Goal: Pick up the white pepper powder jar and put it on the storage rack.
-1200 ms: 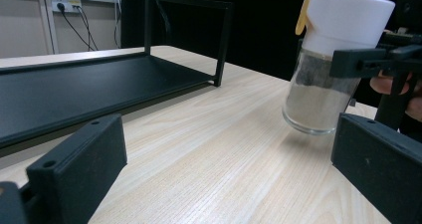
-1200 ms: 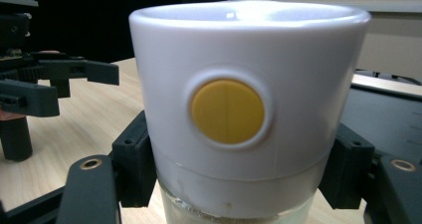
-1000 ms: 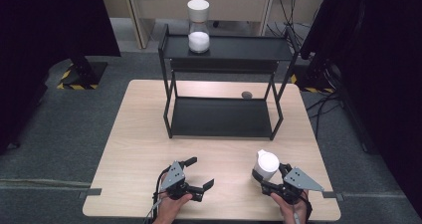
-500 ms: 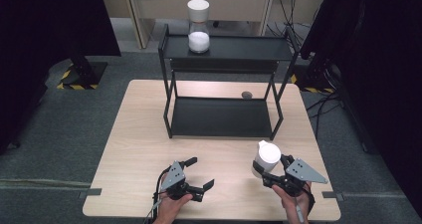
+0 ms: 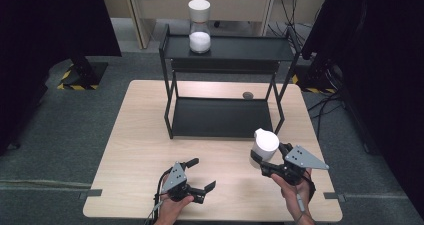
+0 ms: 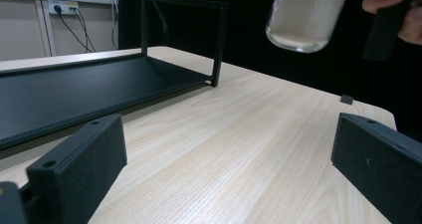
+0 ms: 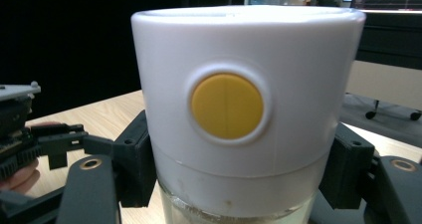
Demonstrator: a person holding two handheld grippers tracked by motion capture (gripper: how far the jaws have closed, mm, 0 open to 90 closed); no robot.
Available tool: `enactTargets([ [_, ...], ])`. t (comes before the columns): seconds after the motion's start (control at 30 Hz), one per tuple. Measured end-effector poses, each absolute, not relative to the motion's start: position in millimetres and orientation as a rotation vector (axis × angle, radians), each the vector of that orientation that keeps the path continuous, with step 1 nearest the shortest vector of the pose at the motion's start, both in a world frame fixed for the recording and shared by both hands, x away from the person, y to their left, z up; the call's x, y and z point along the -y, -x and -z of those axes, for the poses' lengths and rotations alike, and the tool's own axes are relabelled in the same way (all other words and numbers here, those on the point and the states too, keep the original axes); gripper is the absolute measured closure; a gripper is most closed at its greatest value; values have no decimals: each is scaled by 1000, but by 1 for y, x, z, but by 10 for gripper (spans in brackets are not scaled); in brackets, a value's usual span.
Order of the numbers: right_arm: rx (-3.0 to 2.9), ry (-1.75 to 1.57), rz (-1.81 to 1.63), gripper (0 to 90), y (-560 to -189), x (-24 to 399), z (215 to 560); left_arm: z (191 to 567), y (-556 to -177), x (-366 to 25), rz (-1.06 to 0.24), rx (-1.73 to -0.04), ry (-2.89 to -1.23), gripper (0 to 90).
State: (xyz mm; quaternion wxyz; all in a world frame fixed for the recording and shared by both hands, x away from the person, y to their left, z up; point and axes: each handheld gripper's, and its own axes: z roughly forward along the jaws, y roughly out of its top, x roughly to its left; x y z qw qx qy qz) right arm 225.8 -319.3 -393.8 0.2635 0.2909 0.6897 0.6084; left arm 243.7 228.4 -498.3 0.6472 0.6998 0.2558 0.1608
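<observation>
While unlabelled, jar (image 7: 244, 119) shows a yellow dot (image 7: 227, 106).

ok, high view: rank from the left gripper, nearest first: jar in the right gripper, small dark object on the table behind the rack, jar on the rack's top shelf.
From the left gripper:
1. Held jar, to its right, just in front of the rack.
2. Small dark object, on the table beyond the lower shelf, right of centre.
3. Top-shelf jar, at the far back, up on the rack.

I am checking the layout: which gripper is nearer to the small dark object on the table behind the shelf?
Right. The right gripper is in front of the small dark object, slightly right; the left gripper is farther back and left.
</observation>
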Motion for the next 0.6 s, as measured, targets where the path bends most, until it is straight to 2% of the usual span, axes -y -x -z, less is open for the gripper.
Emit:
enactTargets([
  [0.6,-1866,-714,-1694,309,-256,302,341,498,-244,-228,-361,-582,-1592,4],
])
